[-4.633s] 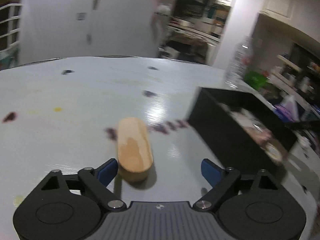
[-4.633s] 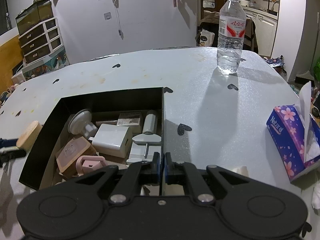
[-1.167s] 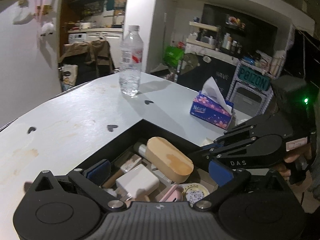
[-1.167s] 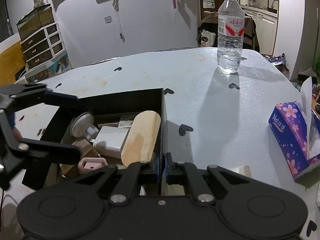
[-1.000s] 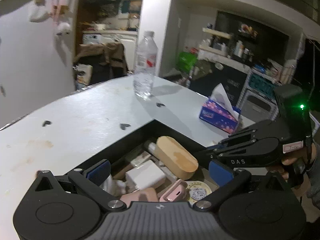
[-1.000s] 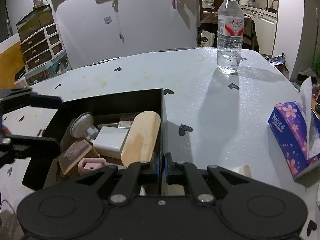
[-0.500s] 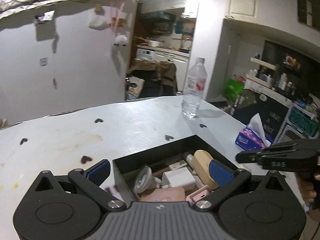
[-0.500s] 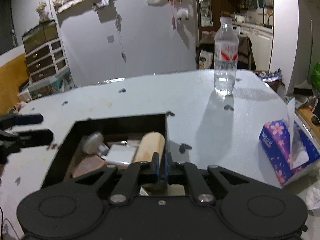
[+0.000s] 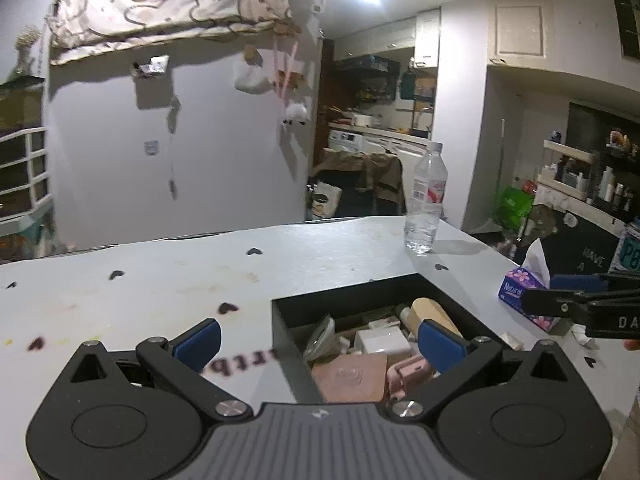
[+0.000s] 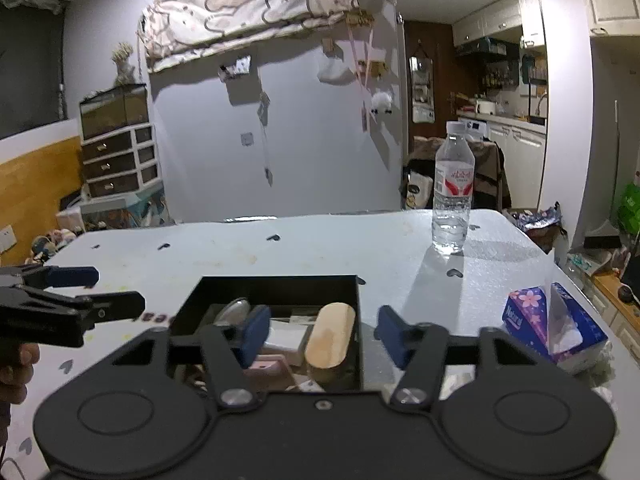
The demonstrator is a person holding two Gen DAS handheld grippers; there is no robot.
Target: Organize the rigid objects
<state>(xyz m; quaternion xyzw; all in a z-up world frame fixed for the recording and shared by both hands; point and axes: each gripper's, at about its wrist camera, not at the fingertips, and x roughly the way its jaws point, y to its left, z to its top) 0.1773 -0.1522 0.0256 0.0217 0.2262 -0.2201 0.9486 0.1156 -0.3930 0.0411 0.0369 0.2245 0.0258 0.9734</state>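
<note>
Both grippers are hanging over the pale blue-grey table (image 10: 320, 256) with nothing in them. The left gripper (image 9: 318, 342) has its blue-padded jaws spread wide, empty, and the near left corner of the open black rectangular box (image 9: 288, 344) sits right in the gap between them. The right gripper (image 10: 322, 334) is mid-opening, its jaws swinging apart, nothing pinched, though from its own camera the box lies just past and between them.

The thing that matters, the long oval light-wood block (image 10: 330, 334), is lying inside the box against its right wall, tilted up a bit on the clutter. From the right wrist camera it shows dead centre between the jaws; from the left wrist camera it's just behind the right-hand pad (image 9: 438, 344). Packed beside it, toward the left jaw, are a white boxy charger (image 9: 382, 340), a pink plastic piece (image 9: 408, 372) and a brownish flat square (image 9: 348, 378).

Further out beyond the right jaw: a clear plastic water bottle (image 10: 452, 188) standing upright, and a purple flowered tissue box (image 10: 552, 326), well apart from each other.
</note>
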